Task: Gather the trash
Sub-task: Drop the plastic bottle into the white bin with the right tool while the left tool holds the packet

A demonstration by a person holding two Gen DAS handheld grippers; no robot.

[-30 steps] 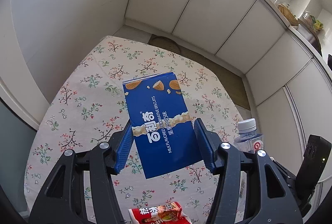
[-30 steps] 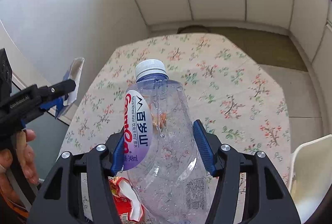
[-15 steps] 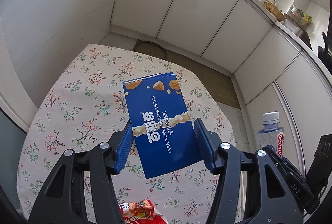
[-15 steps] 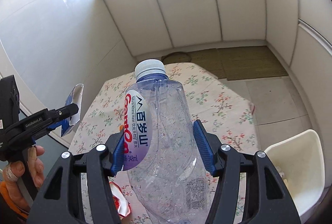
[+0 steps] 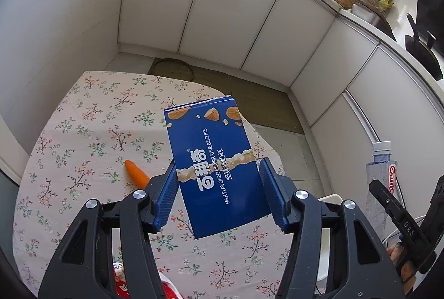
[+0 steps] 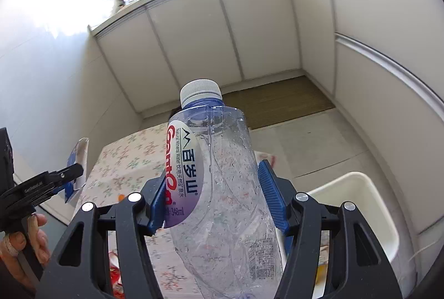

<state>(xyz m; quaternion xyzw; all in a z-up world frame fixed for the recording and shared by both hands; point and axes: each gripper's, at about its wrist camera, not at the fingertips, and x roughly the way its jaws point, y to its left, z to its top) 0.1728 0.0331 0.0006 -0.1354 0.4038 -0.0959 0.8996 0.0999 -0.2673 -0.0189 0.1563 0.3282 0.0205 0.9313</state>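
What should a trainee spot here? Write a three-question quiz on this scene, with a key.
1. True or false: the left tool is shut on the blue cardboard biscuit box.
2. What does the right tool hold? A) red wrapper B) clear plastic water bottle with a white cap C) carrot
3. Fill in: the orange carrot lies on the ______ tablecloth.

Key: 1 true. 2 B, the clear plastic water bottle with a white cap. 3 floral.
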